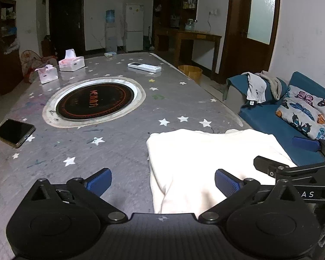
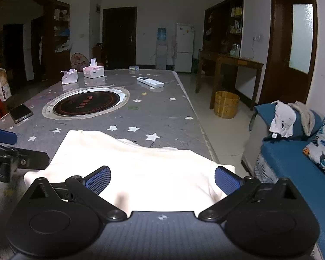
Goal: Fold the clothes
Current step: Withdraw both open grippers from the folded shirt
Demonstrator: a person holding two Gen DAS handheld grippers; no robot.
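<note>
A grey star-patterned table (image 1: pixel 119 143) with a round inset hotplate (image 1: pixel 95 101) is seen in a dim room; a blue sofa (image 1: pixel 268 121) stands to the right. A folded white garment (image 2: pixel 136 169) lies flat at the table's near right edge, just ahead of both grippers, its long axis running across. The left gripper (image 1: pixel 162 182) and right gripper (image 2: pixel 162 181) are spread wide, with nothing gripped.

Place: a home, living and dining room in one.
Seating: blue sofa (image 2: pixel 292 158) with a butterfly cushion (image 1: pixel 307 112).
Appliances: white fridge (image 2: pixel 184 47), water dispenser (image 2: pixel 161 47).
Table: star-patterned table (image 1: pixel 119 147) with tissue boxes (image 1: pixel 71 61).
</note>
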